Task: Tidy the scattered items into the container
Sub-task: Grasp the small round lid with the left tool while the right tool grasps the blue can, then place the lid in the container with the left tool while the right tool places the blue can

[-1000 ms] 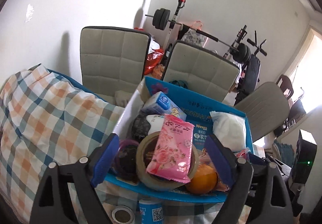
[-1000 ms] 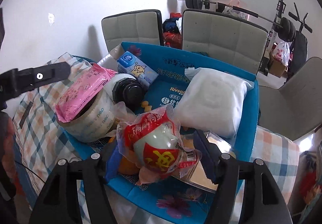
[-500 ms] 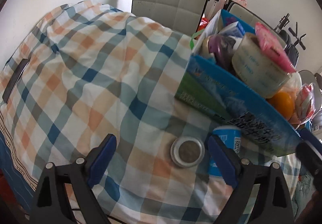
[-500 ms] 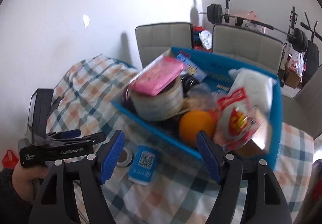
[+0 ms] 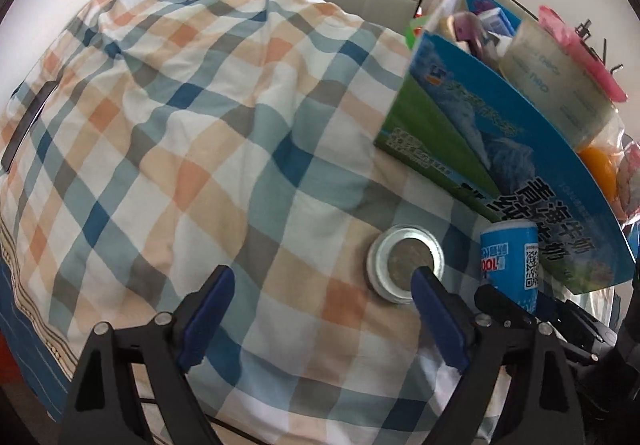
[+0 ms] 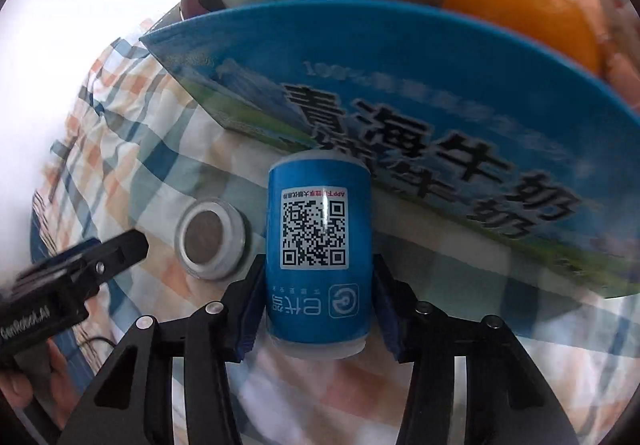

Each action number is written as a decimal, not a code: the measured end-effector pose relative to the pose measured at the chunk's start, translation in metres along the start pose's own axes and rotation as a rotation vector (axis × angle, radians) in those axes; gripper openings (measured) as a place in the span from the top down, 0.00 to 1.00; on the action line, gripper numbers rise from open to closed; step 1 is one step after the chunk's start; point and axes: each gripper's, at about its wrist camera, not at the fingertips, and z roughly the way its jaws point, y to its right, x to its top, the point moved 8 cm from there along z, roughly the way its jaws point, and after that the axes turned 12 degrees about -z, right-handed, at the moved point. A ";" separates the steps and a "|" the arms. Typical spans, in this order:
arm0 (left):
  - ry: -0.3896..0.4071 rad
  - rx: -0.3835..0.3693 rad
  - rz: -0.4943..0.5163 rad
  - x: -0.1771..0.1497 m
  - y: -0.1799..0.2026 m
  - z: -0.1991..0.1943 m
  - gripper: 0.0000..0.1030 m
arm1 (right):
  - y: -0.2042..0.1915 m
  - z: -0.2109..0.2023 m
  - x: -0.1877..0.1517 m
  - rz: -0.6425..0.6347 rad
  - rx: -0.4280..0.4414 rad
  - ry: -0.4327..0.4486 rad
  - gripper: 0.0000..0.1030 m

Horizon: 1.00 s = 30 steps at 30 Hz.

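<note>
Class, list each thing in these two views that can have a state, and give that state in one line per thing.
Blue can: lying on the checked cloth, outside the box, between the right fingers.
Round tin: on the cloth beside the can, outside the box.
Blue box: open-topped, heaped full.
Tape roll: in the box.
Orange: in the box.
Left gripper: open, empty.
Right gripper: closing around the can; contact unclear.
</note>
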 end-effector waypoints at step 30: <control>0.022 0.027 0.230 -0.041 0.052 0.017 0.49 | 0.037 -0.022 -0.038 -0.060 -0.086 -0.018 0.51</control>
